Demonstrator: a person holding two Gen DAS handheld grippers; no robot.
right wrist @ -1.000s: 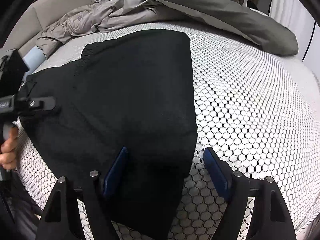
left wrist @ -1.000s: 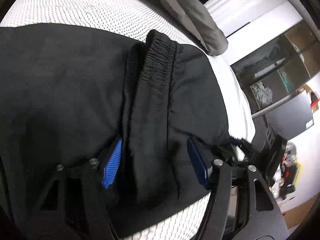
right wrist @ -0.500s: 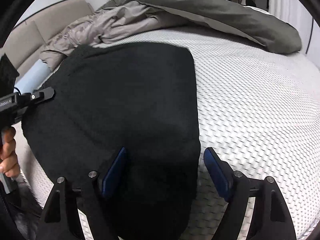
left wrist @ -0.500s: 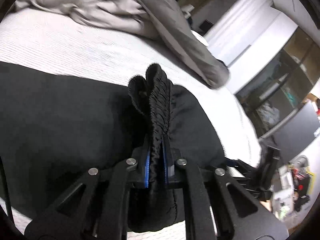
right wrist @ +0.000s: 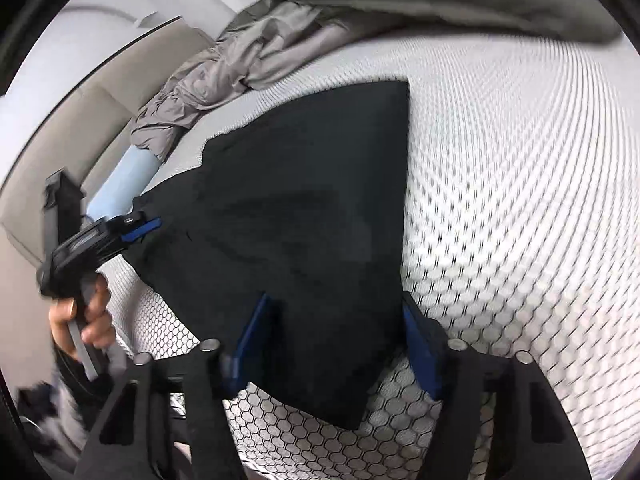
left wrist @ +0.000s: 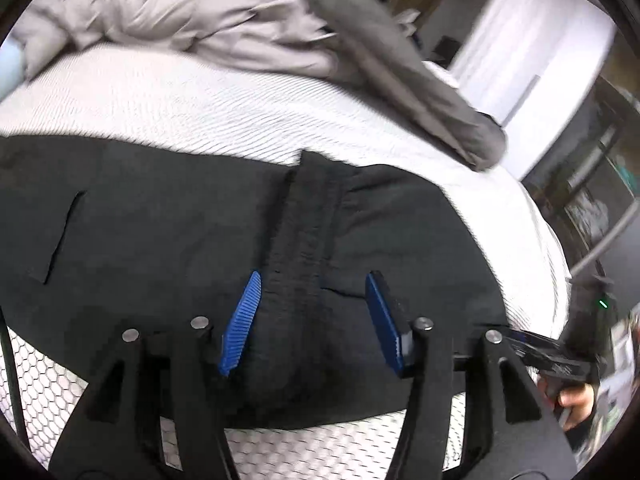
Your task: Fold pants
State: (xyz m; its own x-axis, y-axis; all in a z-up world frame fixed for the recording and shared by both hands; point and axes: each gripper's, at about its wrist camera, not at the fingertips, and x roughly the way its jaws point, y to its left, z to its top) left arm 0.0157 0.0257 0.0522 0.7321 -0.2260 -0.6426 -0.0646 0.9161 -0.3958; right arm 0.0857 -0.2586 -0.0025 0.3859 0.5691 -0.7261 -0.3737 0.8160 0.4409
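Surface: we worked on a bed (right wrist: pixel 520 184) covered by a white sheet with a black honeycomb print.
Room: a crumpled grey duvet (left wrist: pixel 208 28) lay heaped at the far side of the bed, a pale blue pillow (right wrist: pixel 120 188) beside it; a white wall and dark glass-fronted shelves (left wrist: pixel 600 184) stood at the right of the left wrist view.
Pants: the black pants (left wrist: pixel 168 240) lay spread flat on the sheet, the gathered waistband (left wrist: pixel 312 216) running up the middle of the left wrist view.
Left fingers: our left gripper (left wrist: pixel 316 320) had just been opening; its blue pads stood about half apart, straddling the waistband without pressing on it.
Right fingers: our right gripper (right wrist: pixel 336 344) had just been closing; we saw the pads about half apart with the pants' edge between them, not pinched.
Hands: each view showed the other hand (right wrist: pixel 80 316) gripping its handle.
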